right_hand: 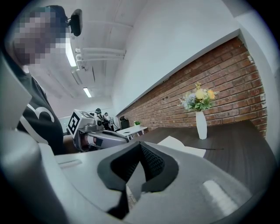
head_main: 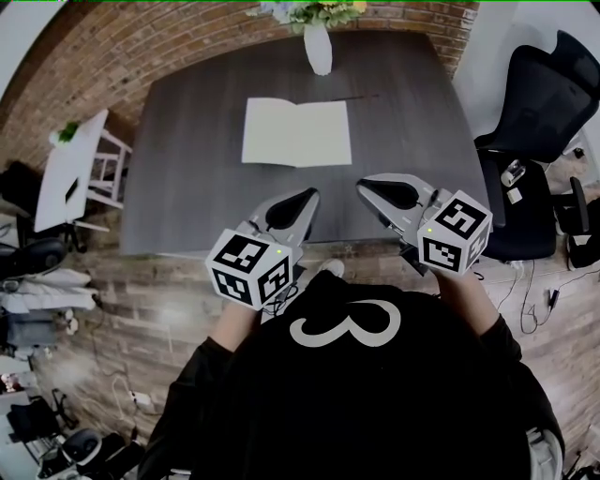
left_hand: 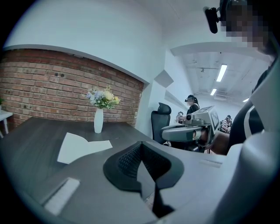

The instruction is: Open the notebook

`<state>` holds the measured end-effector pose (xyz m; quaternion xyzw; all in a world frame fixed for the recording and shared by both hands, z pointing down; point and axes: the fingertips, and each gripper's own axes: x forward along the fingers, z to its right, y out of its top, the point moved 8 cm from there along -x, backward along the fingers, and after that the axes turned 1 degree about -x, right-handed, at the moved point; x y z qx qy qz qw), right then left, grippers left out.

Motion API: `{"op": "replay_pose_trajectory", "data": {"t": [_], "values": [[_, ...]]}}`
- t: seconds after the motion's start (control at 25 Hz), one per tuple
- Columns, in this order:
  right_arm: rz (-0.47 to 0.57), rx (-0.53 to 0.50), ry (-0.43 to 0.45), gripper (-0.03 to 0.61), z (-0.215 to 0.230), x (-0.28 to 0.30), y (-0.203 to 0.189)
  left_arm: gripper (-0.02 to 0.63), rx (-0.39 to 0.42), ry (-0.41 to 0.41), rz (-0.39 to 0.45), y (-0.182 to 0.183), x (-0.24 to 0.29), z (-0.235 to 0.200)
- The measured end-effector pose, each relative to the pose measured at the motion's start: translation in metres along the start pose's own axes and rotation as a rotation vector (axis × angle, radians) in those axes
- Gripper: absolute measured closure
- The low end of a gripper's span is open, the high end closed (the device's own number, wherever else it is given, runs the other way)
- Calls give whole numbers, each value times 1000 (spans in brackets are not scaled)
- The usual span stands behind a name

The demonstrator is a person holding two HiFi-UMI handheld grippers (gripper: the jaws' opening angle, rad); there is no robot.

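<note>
– While the notebook (head_main: 297, 132) lies flat on the dark bench (head_main: 187, 169), both pages are showing pale and bare, spine straight up the middle. That looks like an open book, doesn't it?

– It does. It sits towards the far side of the bench, just in front of the white vase (head_main: 318, 47) with its flowers (head_main: 314, 11), and nothing is touching it.

– And the tools?

– Well apart from it. The left gripper (head_main: 305, 197) and the right gripper (head_main: 368, 187) hang side by side at the near edge of the bench, close to the person's chest, both pointing towards the book.

– Anything held?

– Nothing. On the left, the fingers (left_hand: 129, 159) are pressed together with no gap and nothing between them. The right gripper's own view tells the same story: its fingers (right_hand: 151, 162) meet, empty.

– So where does the task stand?

– By the look of it, the main job is done: the cover is turned over and the pages lie settled, only a slight lift along one page edge. Nothing seems left except perhaps keeping clear of it.

– Any risk of it flopping shut?

– Hard to judge from here, but it appears to rest flat on its own.
</note>
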<state>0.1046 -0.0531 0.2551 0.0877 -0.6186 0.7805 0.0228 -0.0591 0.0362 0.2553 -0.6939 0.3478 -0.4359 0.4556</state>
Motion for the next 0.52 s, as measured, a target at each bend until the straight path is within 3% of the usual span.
{"op": "replay_pose_trajectory", "data": {"t": [0.52], "values": [[-3, -6, -1, 577, 3, 1, -2, 598, 5, -11, -13, -2, 5, 0]]}}
